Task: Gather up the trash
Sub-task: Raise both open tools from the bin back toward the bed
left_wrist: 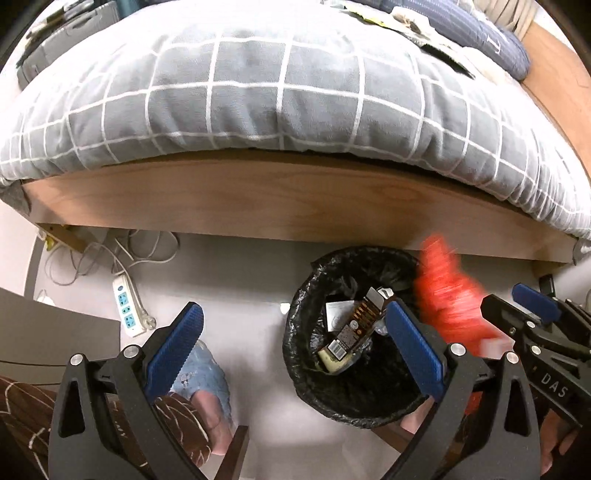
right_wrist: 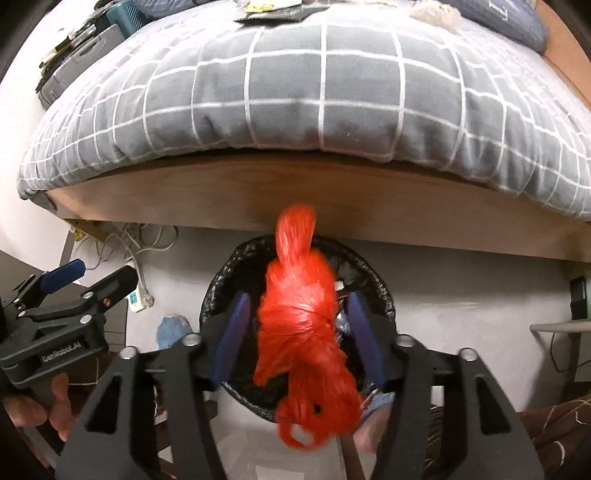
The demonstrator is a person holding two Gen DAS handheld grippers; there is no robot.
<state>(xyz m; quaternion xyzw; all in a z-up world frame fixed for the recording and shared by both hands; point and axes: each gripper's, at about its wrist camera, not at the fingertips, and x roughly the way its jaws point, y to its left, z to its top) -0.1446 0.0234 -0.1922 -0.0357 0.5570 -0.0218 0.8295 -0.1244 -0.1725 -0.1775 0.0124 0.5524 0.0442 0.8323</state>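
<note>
Grey checked bedding is lying across the bed, the largest thing in both views, and it is hanging over the bed's wooden side board. Dark flat pieces and pale scraps are sitting on the bedding at its far edge, too small to identify. Below the board, pale floor is showing.

A round bin with a black liner is standing on the floor just beside the board. Flat wrappers, one bearing a barcode, are lying in its bottom.

The red plastic bag is hanging blurred over the bin's mouth, between the blue pads of the right gripper. Those tongs are standing spread, and a gap is showing between each pad and the bag, so nothing is pinching it. In the left wrist view the same bag is appearing as a red smear at the bin's right rim, next to the right gripper's fingers.

The left gripper is hovering beside the bin, its tongs spread wide and holding nothing.

A blue slipper is showing under the left gripper's left finger. A white power strip is lying on the floor to the left, with pale cables tangling toward the bed.
</note>
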